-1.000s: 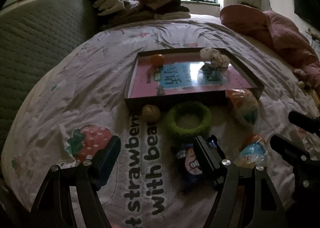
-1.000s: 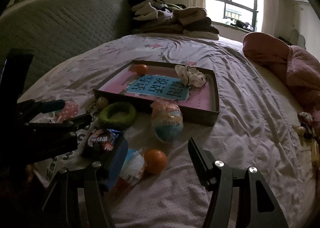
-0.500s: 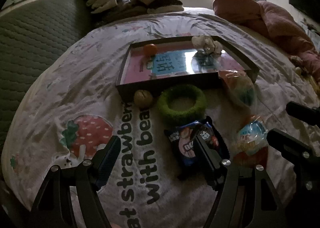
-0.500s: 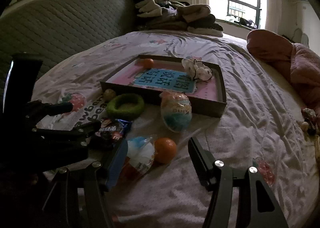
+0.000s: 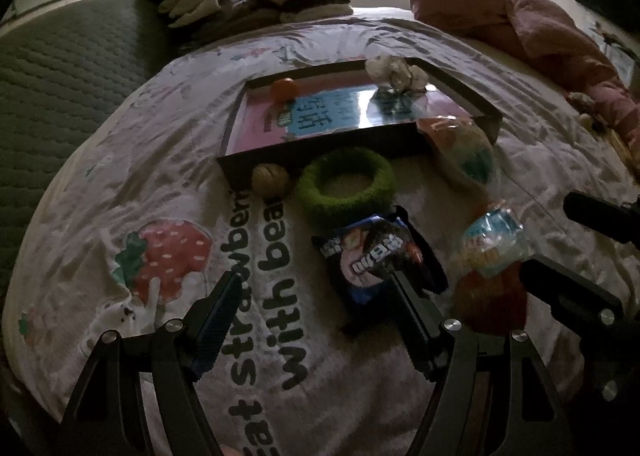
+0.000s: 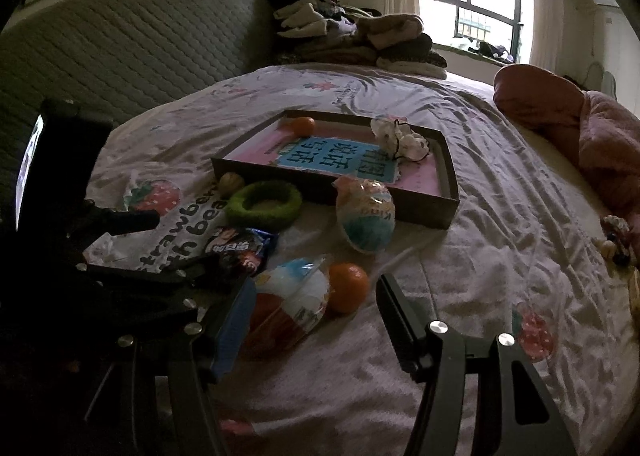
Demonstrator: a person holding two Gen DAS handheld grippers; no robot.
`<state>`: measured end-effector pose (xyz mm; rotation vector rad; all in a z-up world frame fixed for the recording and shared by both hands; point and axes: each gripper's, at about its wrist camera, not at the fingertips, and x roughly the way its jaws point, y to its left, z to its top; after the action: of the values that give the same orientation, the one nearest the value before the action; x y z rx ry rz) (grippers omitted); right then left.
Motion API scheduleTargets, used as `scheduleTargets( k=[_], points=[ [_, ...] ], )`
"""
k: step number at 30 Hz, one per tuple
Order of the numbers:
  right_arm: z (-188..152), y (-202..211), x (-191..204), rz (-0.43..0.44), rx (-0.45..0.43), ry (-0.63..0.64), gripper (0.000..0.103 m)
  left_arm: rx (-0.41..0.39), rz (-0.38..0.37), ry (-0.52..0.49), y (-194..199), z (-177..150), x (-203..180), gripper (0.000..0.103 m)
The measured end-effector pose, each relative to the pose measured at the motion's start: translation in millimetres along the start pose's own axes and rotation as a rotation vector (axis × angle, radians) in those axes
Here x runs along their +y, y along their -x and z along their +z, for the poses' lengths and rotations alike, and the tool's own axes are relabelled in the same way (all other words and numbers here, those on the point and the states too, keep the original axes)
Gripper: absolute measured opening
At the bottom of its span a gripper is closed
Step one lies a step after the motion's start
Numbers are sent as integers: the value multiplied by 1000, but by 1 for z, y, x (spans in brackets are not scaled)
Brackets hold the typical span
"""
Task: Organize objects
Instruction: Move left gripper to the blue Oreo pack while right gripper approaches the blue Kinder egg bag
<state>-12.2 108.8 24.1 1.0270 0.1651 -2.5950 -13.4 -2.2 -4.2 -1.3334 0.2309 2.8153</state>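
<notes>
A shallow dark box (image 5: 320,154) (image 6: 448,172) with a pink and blue bottom lies on the bed, holding an orange (image 5: 285,90) and a white cloth bundle (image 5: 396,74). In front of it lie a walnut (image 5: 270,181), a green fuzzy ring (image 5: 346,186), a dark snack packet (image 5: 380,256), two wrapped egg toys (image 6: 364,216) (image 6: 292,300) and a second orange (image 6: 347,288). My left gripper (image 5: 310,320) is open and empty, its right finger by the packet. My right gripper (image 6: 312,320) is open and empty, around the nearer egg toy and orange.
The bed sheet (image 5: 160,216) has strawberry prints and lettering. A quilted grey headboard (image 6: 140,56) stands at the left. Folded clothes (image 6: 352,36) are piled at the far end and a pink blanket (image 6: 580,128) lies at the right.
Both grippers have moved back and down toward the near objects. The objects have not moved and both grippers stay open.
</notes>
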Motion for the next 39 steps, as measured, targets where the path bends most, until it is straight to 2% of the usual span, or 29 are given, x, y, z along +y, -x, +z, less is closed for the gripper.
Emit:
scheduleTargets(
  k=[8,19,31,39],
  points=[
    [-6,-1,4,15,14,-21,62,-5,-18,-38,-2,-7,-6,76],
    [-10,-11,-1,26,54,-87,62,41,-50,-40,-21,-9,-9,76],
    [-9,-20,-7,84,94,-183,62,41,-78,-46,-29,-1,-8,76],
    [-8,-26,-6,105,118,-203,62,31,-110,-64,-38,1,-5,76]
  ],
)
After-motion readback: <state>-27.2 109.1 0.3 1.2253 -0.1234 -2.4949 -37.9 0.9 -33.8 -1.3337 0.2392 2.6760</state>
